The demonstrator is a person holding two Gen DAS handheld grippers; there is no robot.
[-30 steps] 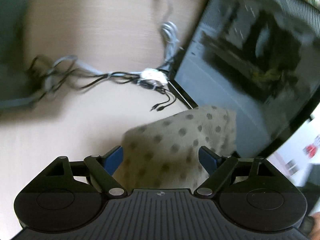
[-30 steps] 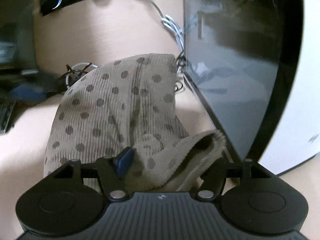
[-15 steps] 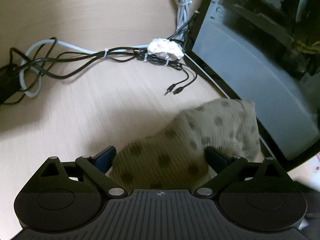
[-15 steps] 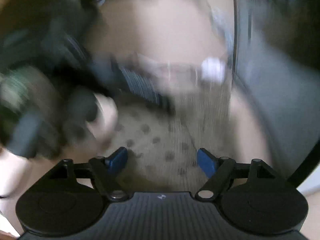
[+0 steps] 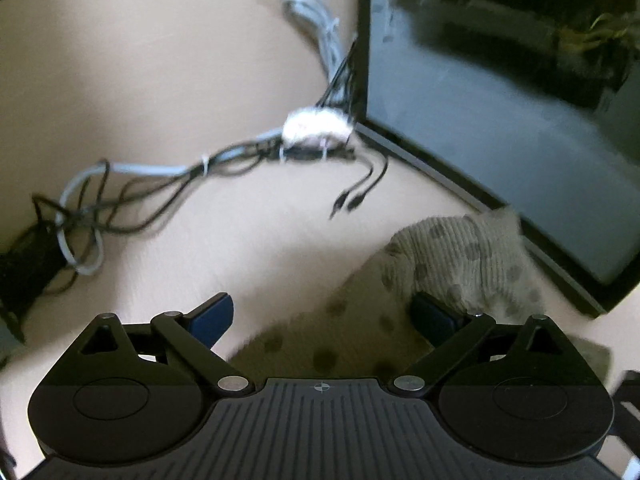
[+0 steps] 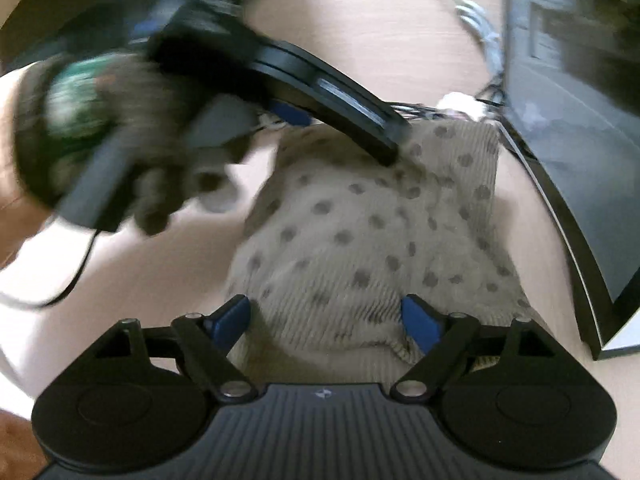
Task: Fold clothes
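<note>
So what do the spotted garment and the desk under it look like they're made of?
Spotted garment: soft ribbed knit, probably cotton or a blend; fine parallel ridges and limp folds, matte beige with grey dots. Desk: pale wood-look surface, likely laminate; smooth, faint grain, low sheen.

1. One dotted beige garment, folded.
2. Two hand-held grippers: the left hand-held gripper and the right hand-held gripper.
3. One dark computer case.
4. One bundle of cables, with two loose plugs.
5. One surface.
</note>
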